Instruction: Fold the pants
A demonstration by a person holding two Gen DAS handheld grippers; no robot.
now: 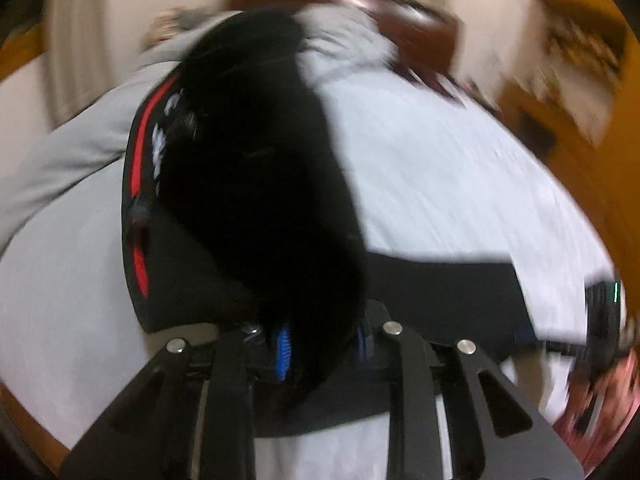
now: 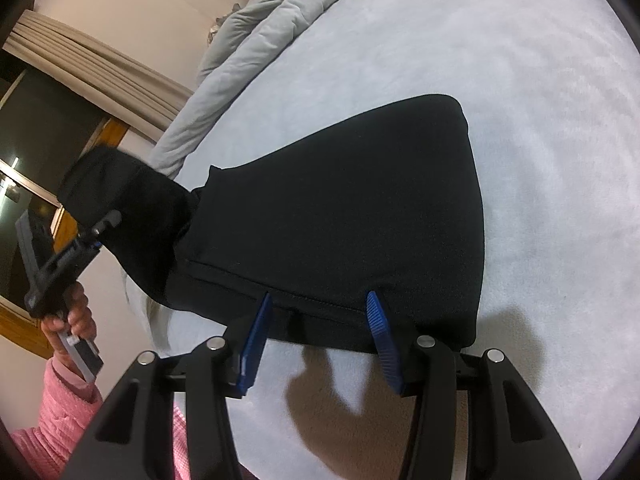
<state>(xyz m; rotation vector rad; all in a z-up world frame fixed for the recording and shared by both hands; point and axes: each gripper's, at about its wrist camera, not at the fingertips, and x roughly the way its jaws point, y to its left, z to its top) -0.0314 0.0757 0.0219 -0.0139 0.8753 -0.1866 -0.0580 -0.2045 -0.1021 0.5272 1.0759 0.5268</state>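
Far left in the right wrist view: a hand in a pink sleeve (image 2: pixel 60 384) holds the left gripper (image 2: pixel 94 240), clamped on one end of the black pants (image 2: pixel 340 220) & lifted off the bed (image 2: pixel 540 160). The bunched end hangs limp from it; left wrist view is blurred, w/ dark cloth filling the gap btwn the blue pads. Soft, light fabric, prob. no stiffness, so best taken at a hem or seam, not mid-panel. Middle: the rest of the pants lie flat on the bed cover. Right gripper (image 2: pixel 320 316) sits at the near stitched edge, jaws apart, pads not pinching cloth. Rumpled grey duvet (image 2: pixel 272 20) crowds the far side; bare cover to the right gives room to lay the fold.
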